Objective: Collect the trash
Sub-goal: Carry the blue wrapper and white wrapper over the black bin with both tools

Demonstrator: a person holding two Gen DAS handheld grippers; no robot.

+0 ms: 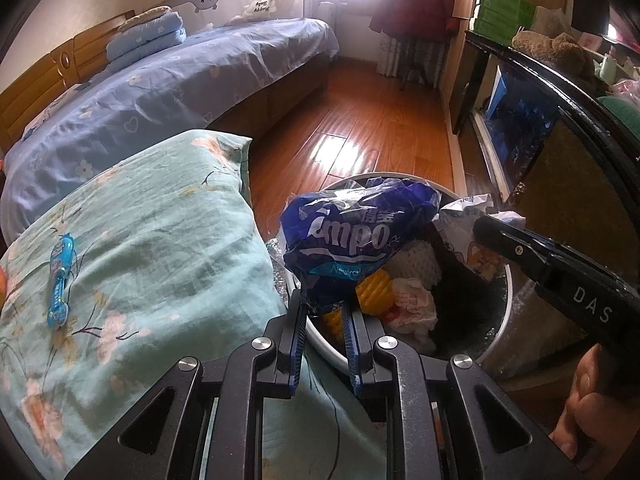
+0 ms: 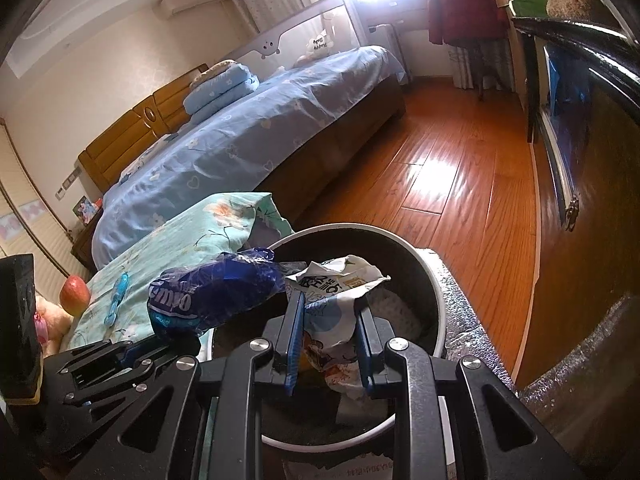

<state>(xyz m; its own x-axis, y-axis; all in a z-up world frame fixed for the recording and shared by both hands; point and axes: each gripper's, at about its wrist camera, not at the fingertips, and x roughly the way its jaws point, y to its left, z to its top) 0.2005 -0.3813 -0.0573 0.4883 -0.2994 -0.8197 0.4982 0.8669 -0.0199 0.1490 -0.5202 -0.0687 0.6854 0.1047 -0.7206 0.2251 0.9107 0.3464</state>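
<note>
Sunlit bedroom, glossy wood floor (image 2: 460,184). Over the round bin (image 2: 438,312), left gripper (image 1: 325,312) pinches a blue wrapper (image 1: 352,232), right gripper (image 2: 329,320) clamps a white bag (image 2: 336,300).

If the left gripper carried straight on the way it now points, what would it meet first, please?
Probably the trash heaped in the bin: the left gripper, clamping the blue plastic wrapper, aims down at the yellow foam net, though depth is unclear.

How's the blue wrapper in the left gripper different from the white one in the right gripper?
The blue tissue wrapper is glossy dark plastic with bold white lettering; the white snack bag is pale with cartoon print. The blue one looks puffed and bulkier, the white one crumpled flatter. Both are clamped above the trash bin.
</note>
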